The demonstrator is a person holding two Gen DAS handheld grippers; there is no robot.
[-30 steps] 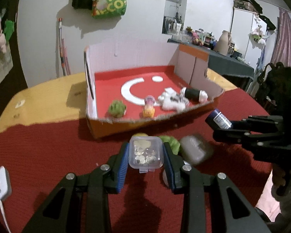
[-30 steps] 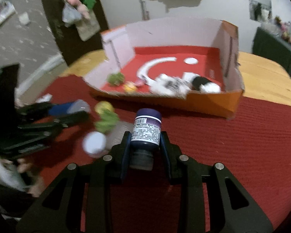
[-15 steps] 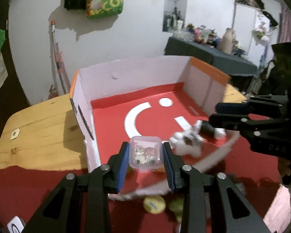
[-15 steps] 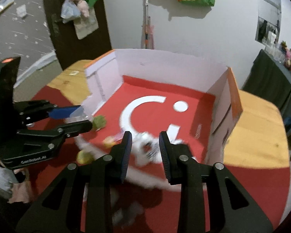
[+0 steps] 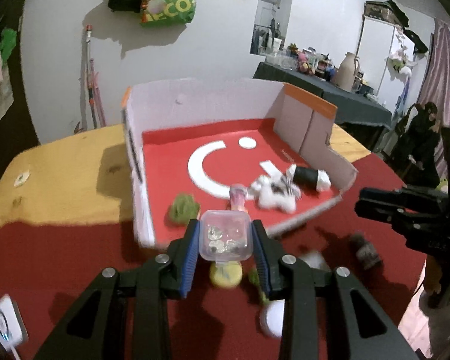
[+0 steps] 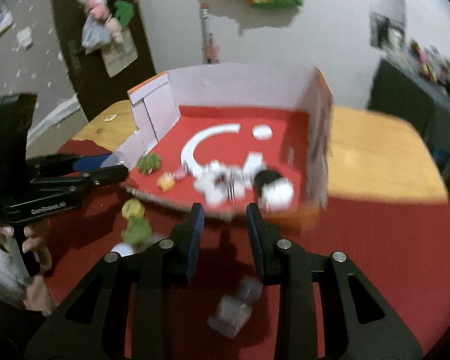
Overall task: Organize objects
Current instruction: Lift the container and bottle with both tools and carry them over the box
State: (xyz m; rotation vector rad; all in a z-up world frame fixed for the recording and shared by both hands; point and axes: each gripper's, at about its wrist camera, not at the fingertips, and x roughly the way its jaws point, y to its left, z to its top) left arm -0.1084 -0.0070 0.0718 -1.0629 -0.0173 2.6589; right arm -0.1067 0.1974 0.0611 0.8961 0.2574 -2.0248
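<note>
1. Left claw (image 5: 226, 244): closed on a small clear plastic box (image 5: 226, 237) with pale, glassy pieces inside. It hangs just short of the near wall of the cardboard tray (image 5: 201, 102), towards the tray's left corner.
2. Right claw (image 6: 224, 237): fingers parted, nothing between them, poised over the red cloth (image 6: 390, 255) just short of the tray's near wall.
3. Dark bottle (image 6: 235, 306): lying on the red cloth on the near side of the tray, below the right claw; heavily blurred, label unreadable.
4. White round item (image 5: 271, 319): on the cloth, nearer than the tray; type cannot be told.
5. Yellow round item (image 5: 226, 273): on the cloth just outside the tray's near wall, directly below the clear box, with a green item (image 6: 136, 229) beside it.
6. Red cloth: covers the near part of the wooden counter (image 5: 60, 168); the tray stands on the counter across the cloth's far edge.
7. Tray contents, near wall: green fuzzy item (image 5: 183, 207) at the left; small pink and yellow items (image 6: 172, 178) beside it.
8. Tray contents, near right: white-and-black crumpled object (image 5: 274, 192), blurred; black roll with white ends (image 5: 309, 177) touching or just beside it, towards the right wall.
9. Tray floor: red, bearing a white arc and dot.
10. Green bag (image 5: 168, 3): hanging on the wall beyond the tray.
</note>
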